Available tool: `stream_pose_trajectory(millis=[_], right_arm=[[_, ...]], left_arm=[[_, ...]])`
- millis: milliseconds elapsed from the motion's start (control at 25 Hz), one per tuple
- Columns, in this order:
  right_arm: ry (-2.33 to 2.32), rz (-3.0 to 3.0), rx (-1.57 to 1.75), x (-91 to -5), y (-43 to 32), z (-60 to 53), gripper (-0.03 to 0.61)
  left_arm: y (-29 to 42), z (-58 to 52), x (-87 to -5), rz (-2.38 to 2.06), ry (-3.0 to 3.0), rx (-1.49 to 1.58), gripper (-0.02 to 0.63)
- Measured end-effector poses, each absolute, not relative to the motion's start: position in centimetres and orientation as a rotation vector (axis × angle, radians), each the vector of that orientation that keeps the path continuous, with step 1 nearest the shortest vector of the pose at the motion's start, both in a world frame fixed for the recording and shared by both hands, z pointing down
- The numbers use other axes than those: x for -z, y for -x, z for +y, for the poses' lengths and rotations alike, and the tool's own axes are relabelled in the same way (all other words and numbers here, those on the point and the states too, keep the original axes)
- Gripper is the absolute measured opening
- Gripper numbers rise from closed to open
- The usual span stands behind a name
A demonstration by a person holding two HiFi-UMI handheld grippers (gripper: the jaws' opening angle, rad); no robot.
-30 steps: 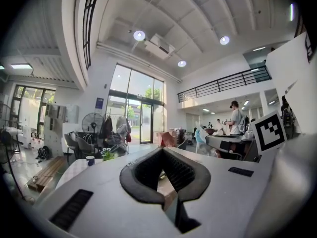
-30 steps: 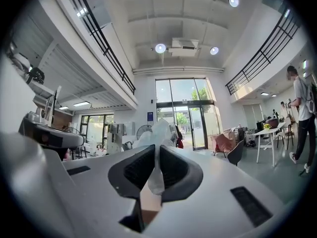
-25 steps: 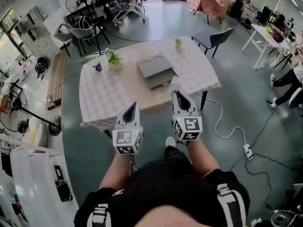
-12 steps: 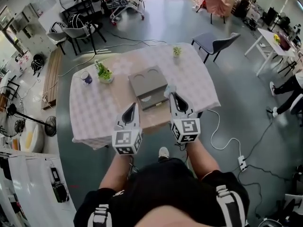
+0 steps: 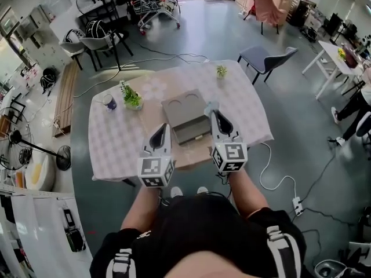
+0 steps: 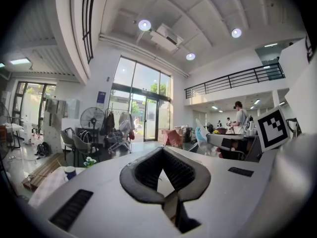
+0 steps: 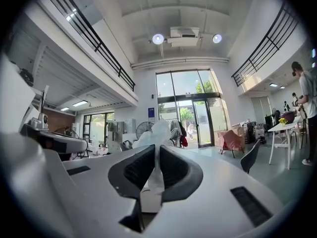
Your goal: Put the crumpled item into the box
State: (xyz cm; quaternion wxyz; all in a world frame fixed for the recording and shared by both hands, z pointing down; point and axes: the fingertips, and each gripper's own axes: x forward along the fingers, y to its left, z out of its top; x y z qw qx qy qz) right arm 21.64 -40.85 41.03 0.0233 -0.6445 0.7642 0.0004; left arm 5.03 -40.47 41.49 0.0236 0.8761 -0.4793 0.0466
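Item (image 7: pixel 159 131) pinched between right fingers (image 7: pixel 180 168)

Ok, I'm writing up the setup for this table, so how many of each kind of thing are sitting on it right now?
Potted plants: 2
Mug: 1
Box: 1
Total: 4

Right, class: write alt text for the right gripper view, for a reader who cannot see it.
The right gripper is shut on a crumpled white item, which sticks up above its jaws. Behind is a bright hall with glass doors.
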Motion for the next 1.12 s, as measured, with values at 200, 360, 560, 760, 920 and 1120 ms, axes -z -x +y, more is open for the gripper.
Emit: stream_pose_trajectory(millis=[200,360,560,760,920,1120], right_arm=[[2.003,2.375,-0.036,-40.7,-21.0,-42.1,0.031],[2.011,2.381,-0.038,-40.8,-20.9,-43.1,0.031],[2.007,2.442,-0.066,-41.4,-20.2,-44.6,0.032],[1.995,2.592,-0.177,-42.4,-18.7,-45.9,0.032],[1.996,2.677,-0.216,-43.9,-17.7,-46.7,0.032],[2.001,2.761,-0.217,-46.0,-16.8,-47.7,0.034]], left_arm=[[-4.5,-42.4,-40.9,-1.482,-2.719,-0.124,0.002],[-4.5,-43.0,-41.3,-1.466,-2.723,-0.127,0.002],[-4.2,-43.8,-41.5,-1.465,-2.718,-0.128,0.002],[-3.6,-44.2,-41.5,-1.483,-2.703,-0.128,0.002],[-2.6,-44.3,-41.8,-1.502,-2.689,-0.127,0.002],[-1.2,-44.0,-41.8,-1.532,-2.671,-0.128,0.003]])
